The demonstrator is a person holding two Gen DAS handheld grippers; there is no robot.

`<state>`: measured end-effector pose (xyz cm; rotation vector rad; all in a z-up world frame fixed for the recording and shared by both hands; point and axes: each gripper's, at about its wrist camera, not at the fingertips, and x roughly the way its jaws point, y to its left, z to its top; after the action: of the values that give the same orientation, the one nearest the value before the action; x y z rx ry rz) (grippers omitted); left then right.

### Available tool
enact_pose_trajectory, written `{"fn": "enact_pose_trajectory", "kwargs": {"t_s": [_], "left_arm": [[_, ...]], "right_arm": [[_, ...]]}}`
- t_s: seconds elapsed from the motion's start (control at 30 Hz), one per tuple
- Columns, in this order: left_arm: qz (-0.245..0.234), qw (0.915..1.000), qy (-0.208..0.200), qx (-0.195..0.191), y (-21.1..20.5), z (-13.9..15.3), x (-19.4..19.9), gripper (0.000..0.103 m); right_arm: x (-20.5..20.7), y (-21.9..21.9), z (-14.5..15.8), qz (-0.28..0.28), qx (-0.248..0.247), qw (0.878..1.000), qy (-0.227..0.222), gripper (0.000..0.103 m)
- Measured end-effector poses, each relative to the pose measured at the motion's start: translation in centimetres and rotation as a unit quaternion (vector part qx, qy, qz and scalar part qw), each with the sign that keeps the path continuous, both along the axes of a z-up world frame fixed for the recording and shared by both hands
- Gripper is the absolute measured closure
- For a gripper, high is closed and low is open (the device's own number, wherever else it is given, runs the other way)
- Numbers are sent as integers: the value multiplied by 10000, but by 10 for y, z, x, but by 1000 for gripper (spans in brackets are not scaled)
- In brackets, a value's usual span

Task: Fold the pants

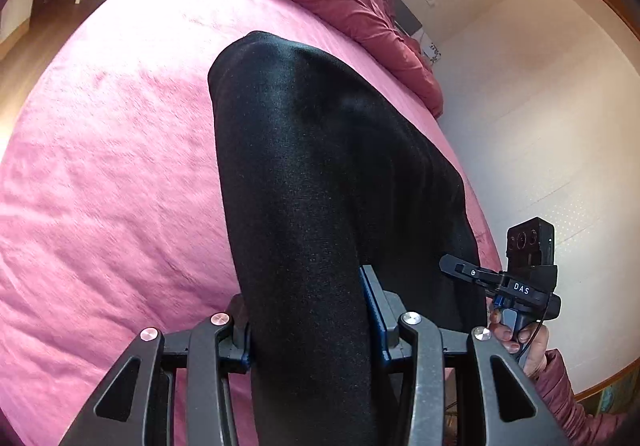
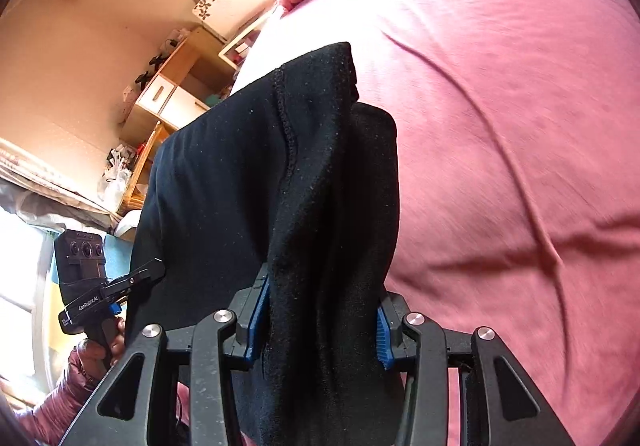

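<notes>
Black pants (image 1: 320,181) fill centre of both frames, lifted over pink bed (image 1: 112,165). Left gripper (image 1: 308,326) and right gripper (image 2: 320,326) each pinch cloth, probably near one edge.

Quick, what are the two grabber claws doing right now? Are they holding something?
Left gripper: shut on the black pants, lifted over the pink bed.
Right gripper: shut on the black pants too.
</notes>
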<state>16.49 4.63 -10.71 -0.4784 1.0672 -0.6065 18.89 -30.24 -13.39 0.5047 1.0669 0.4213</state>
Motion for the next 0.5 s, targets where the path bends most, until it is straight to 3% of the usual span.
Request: {"fn": "enact_pose_trajectory", "kwargs": {"t_s": [0.27,0.43,0.5], "left_arm": [[439,9981,211,372,41,-13,51,58],[582,9927,625,856,44,-50,77,49],[658,9922,672,822,42,-63,76,43]], "right_arm": [[69,52,-10,173,17,9997,184,59],[85,62,-58,54,-180,9970,753,52],[85,61,-64,0,-68,9979,652,52]]}}
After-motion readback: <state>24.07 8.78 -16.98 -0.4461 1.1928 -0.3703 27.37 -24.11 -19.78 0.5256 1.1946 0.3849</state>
